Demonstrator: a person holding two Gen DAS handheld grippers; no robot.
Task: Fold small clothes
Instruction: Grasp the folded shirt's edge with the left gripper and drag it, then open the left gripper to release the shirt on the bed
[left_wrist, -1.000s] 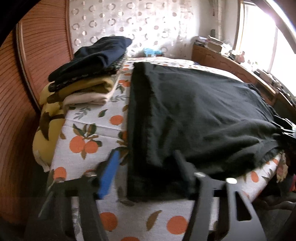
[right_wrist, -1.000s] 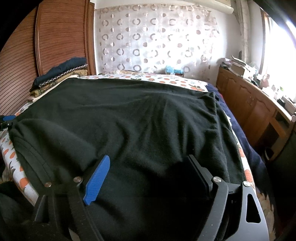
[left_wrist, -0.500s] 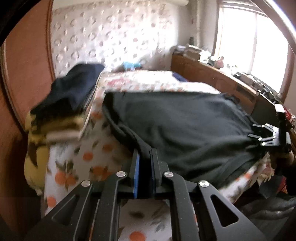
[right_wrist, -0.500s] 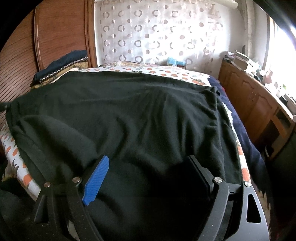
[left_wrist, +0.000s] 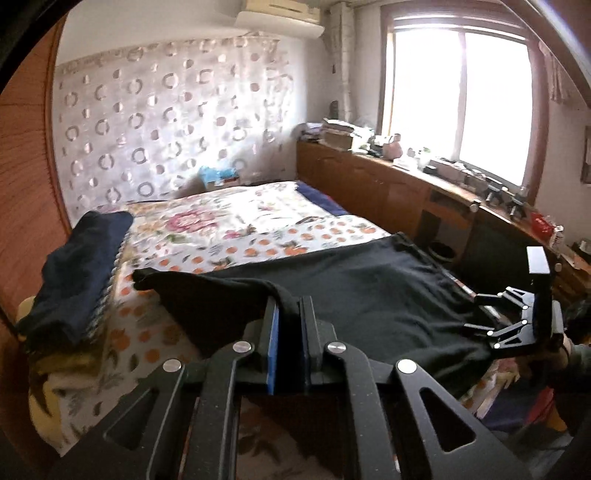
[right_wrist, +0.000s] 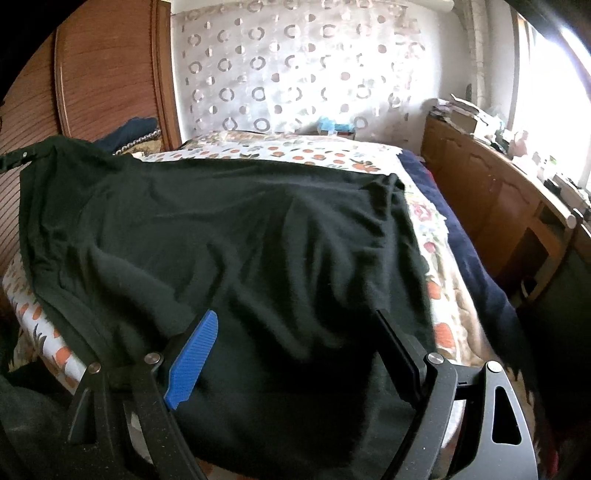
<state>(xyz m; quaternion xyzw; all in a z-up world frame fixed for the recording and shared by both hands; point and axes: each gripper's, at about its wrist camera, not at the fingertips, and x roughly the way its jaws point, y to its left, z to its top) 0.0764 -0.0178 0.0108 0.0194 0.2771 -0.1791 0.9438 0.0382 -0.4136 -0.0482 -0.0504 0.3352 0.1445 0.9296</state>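
Note:
A black garment (left_wrist: 369, 295) lies spread on the orange-print bed sheet (left_wrist: 258, 240). My left gripper (left_wrist: 289, 306) is shut on the garment's left edge, and that edge hangs lifted off the bed in a taut fold. In the right wrist view the raised corner of the black garment (right_wrist: 258, 221) shows at the far left, with the left gripper (right_wrist: 13, 158) just in view there. My right gripper (right_wrist: 295, 317) stands open low over the garment's near part, with cloth below its fingers and nothing pinched. The right gripper (left_wrist: 472, 312) also appears at the garment's right edge.
A stack of folded clothes (left_wrist: 74, 280) with a navy piece on top sits at the bed's left side by the wooden wardrobe (right_wrist: 103, 74). A long wooden cabinet (left_wrist: 388, 184) with clutter runs along the right under the window. A patterned curtain hangs behind the bed.
My left gripper closed on the garment's left edge and rose with it, pulling the cloth off the bed. The right gripper stayed open and barely shifted.

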